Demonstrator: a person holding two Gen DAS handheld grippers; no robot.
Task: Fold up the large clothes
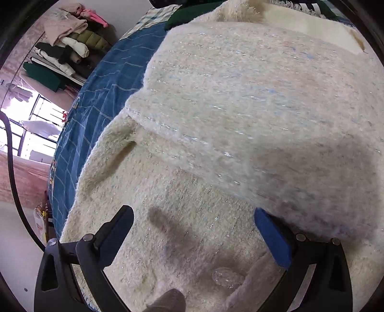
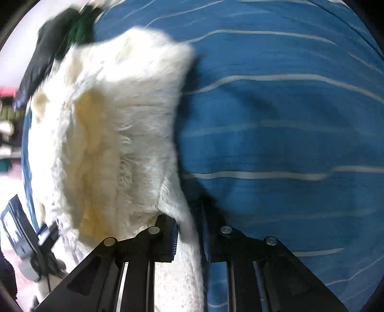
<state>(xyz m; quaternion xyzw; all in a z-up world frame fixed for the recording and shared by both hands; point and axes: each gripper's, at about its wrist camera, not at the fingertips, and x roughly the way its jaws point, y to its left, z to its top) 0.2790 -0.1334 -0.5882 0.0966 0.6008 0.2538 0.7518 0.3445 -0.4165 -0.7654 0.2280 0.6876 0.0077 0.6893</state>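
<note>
- A blue bedspread with thin pale stripes covers the bed, creased in soft folds; its edge drops away at the left of the left wrist view.
- A heap of folded and bundled clothes in pink, beige, olive, white, black and dark green is stacked on a rack against the pale wall.
- A dark-framed window below that heap lets in bright, washed-out daylight.
- A checked pale cloth lies at the bed's far end.
</note>
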